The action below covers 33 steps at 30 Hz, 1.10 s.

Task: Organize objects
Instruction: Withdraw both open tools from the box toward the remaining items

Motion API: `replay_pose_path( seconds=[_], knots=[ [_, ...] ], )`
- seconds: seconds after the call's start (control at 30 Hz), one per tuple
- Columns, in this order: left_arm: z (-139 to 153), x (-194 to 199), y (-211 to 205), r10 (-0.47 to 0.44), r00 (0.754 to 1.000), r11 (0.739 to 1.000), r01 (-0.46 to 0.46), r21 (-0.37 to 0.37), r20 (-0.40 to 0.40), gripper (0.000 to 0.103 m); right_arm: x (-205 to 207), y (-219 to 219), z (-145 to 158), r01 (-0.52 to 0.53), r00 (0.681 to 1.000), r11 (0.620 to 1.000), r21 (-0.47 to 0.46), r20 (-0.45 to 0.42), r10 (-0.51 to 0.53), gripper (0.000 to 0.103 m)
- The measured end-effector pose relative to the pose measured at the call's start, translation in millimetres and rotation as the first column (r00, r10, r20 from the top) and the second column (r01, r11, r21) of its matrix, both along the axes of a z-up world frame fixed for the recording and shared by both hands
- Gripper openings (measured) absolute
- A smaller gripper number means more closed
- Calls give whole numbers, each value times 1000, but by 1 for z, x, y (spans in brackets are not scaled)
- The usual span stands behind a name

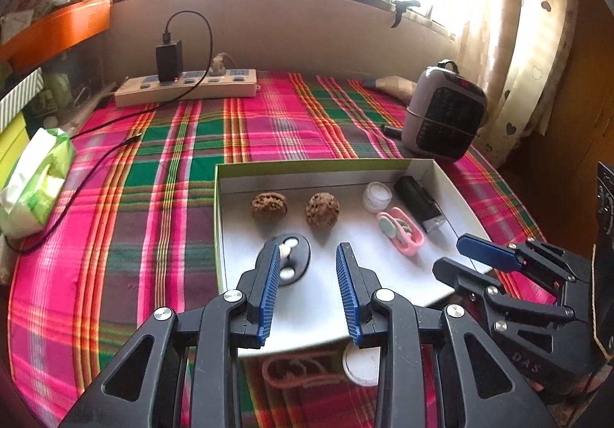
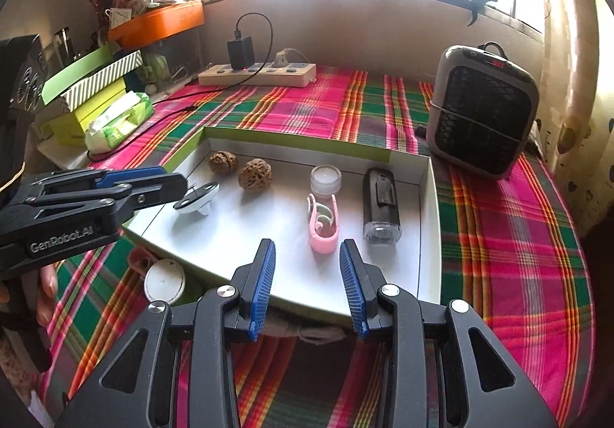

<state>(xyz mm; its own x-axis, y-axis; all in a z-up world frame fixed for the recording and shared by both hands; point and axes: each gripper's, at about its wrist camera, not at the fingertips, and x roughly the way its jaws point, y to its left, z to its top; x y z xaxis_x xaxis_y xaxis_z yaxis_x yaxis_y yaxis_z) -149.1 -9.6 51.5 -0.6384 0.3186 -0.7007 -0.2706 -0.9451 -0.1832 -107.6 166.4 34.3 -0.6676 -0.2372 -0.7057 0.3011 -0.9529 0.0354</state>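
A shallow white box with green rim (image 1: 218,220) (image 2: 429,220) lies on the plaid cloth. In it are two walnuts (image 1: 269,205) (image 1: 322,210) (image 2: 223,161) (image 2: 255,174), a small clear jar (image 1: 377,195) (image 2: 325,177), a pink clip (image 1: 401,230) (image 2: 323,224), a black device (image 1: 418,202) (image 2: 381,204) and a black-and-white oval piece (image 1: 288,260) (image 2: 197,198). My left gripper (image 1: 310,266) (image 2: 180,184) is open and empty over the box, its left finger beside the oval piece. My right gripper (image 2: 307,266) (image 1: 453,255) is open and empty at the box's near edge.
A white round lid (image 1: 362,362) (image 2: 165,282) and a pink string (image 1: 295,368) lie on the cloth in front of the box. A grey heater (image 2: 481,109) stands at the right, a power strip (image 2: 257,74) at the back, a tissue pack (image 2: 119,121) and boxes at the left.
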Motion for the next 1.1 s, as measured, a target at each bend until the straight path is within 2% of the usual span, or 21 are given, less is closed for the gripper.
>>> replay_pose_path(
  seconds=[0.2, 0.33, 0.77, 1.1],
  knots=[
    [-1, 24, -7, -1, 1000, 1000, 1, 9, -6, 29, 14, 3, 1, 3, 1000, 1000, -13, -8, -3, 36],
    [-4, 35, -7, -22, 1000, 1000, 22, 10, -4, 35, 23, 4, 4, 0, 1000, 1000, -16, -18, 0, 36],
    [-8, 51, -2, -52, 999, 998, 52, 19, -4, 37, 39, 10, 0, 6, 1000, 1000, -29, -16, -6, 37],
    [-14, 58, 13, -94, 995, 996, 94, -7, 13, 39, 46, 14, -4, 8, 1000, 999, -39, -6, -8, 37]
  ],
)
